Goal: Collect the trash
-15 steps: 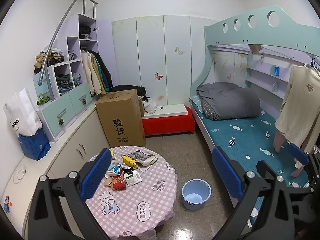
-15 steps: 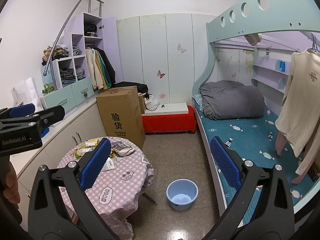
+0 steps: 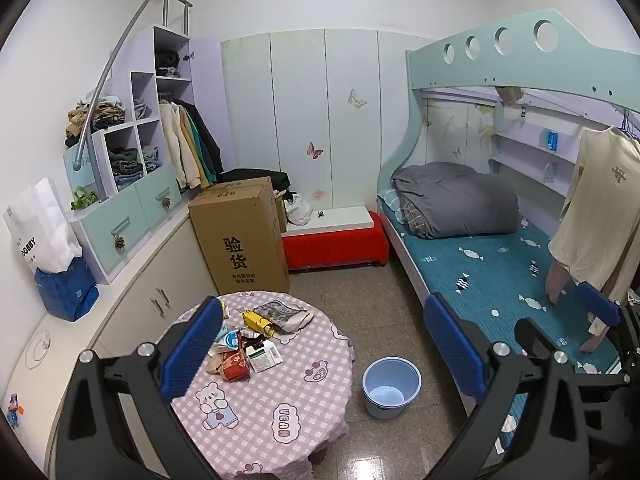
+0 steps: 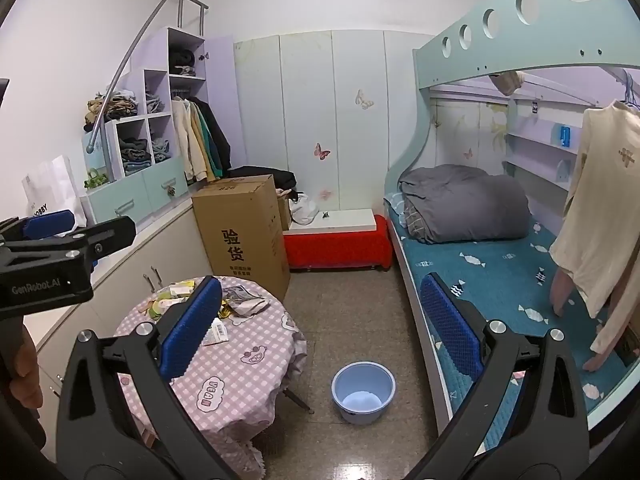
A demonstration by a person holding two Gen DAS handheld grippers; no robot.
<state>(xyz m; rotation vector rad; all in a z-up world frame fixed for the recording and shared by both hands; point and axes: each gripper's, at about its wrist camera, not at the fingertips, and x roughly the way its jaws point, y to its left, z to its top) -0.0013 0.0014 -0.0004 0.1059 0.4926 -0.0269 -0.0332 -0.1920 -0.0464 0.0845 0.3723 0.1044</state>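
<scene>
On the floor between the round table (image 3: 280, 408) and the bed (image 3: 492, 276), the blue bucket (image 3: 391, 387) holds no trash, just a pale patch at its bottom. Trash (image 3: 244, 344), wrappers and small cartons, lies piled on the table's far side. Left gripper (image 3: 320, 344) and right gripper (image 4: 320, 324): jaws fully spread, nothing gripped.

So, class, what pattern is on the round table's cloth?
Pink-and-white check with cartoon patches on the tablecloth; clearest in the left wrist view.

A small home bedroom, shown by a teal bunk bed (image 3: 480, 264) with a grey duvet (image 3: 456, 204), open shelves of folded clothes (image 3: 128, 160), and hanging coats (image 3: 188, 148).
</scene>
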